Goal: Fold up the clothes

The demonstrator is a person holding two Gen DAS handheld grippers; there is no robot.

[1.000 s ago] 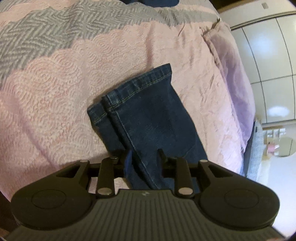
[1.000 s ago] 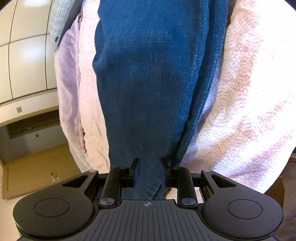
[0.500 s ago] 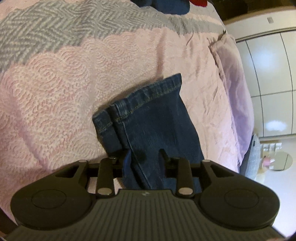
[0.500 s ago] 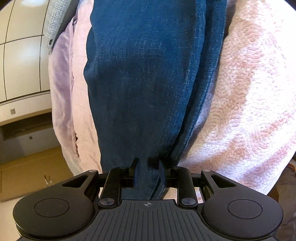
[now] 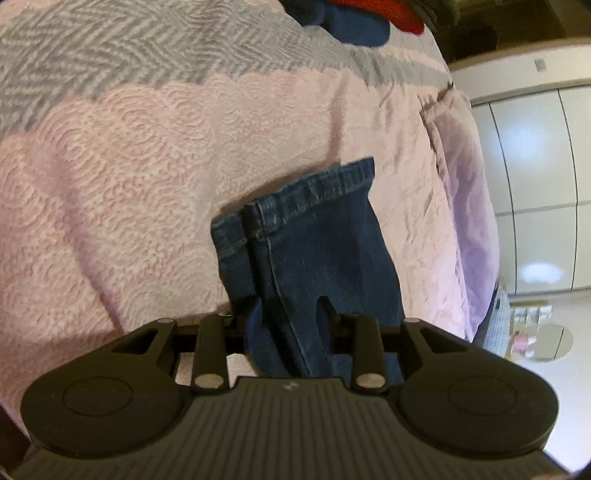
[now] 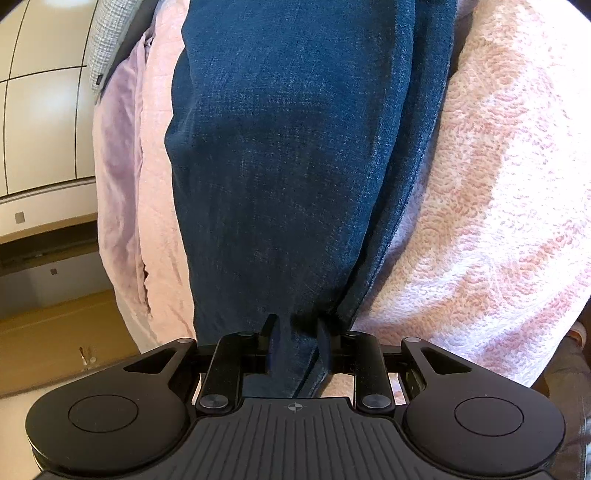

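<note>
dark blue denim jeans (image 5: 317,266) lifted above the pink textured bedspread (image 5: 122,192), legs doubled. left gripper (image 5: 290,310) clenched on fabric near the hems; right gripper (image 6: 295,328) clenched on the jeans (image 6: 288,166) further along. risk: the stacked layers shear apart or slip from a shallow pinch, skewing the fold.

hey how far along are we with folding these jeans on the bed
Done: the jeans have their legs stacked, hems together on the pink bedspread. In hand: the left gripper and right gripper each pinch denim between the fingers. Left: the jeans look long and unfolded in the right wrist view, so the lengthwise folds remain. More clothes wait at the far edge.
</note>
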